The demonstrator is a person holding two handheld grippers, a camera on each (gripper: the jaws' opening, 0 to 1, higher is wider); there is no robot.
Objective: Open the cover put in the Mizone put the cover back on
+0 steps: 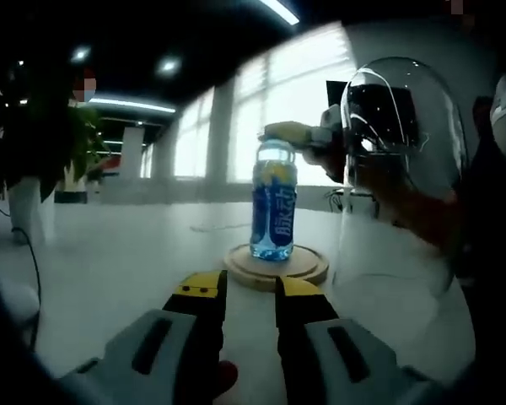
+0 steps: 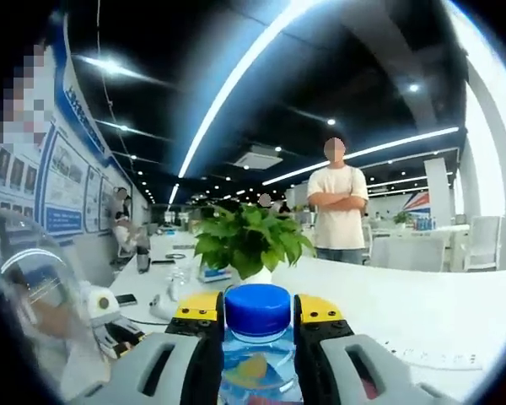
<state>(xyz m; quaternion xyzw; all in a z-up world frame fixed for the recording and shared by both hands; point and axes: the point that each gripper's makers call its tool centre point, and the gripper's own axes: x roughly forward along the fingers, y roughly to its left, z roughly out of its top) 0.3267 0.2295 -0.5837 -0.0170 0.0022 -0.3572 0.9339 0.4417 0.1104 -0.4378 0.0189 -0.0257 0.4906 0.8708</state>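
Observation:
A Mizone bottle [image 1: 273, 207] with a blue label stands upright on a round wooden base [image 1: 308, 268] on the white table. My right gripper [image 1: 308, 135] reaches in from the right and grips the bottle near its top. In the right gripper view its jaws [image 2: 258, 316] are shut on the bottle [image 2: 257, 371] just under the blue cap [image 2: 257, 308]. The clear glass dome cover [image 1: 401, 169] is off the base, just to its right, with a hand showing through the glass. My left gripper [image 1: 251, 291] is open and holds nothing, a short way in front of the base. The dome [image 2: 25, 295] and left gripper [image 2: 110, 325] also appear at the left.
A potted green plant [image 2: 249, 240] stands on the table beyond the bottle. A person [image 2: 337, 207] with folded arms stands behind the table. A phone [image 2: 125, 299] and a power strip [image 2: 430, 354] lie on the tabletop. A cable [image 1: 34, 261] runs along the table's left side.

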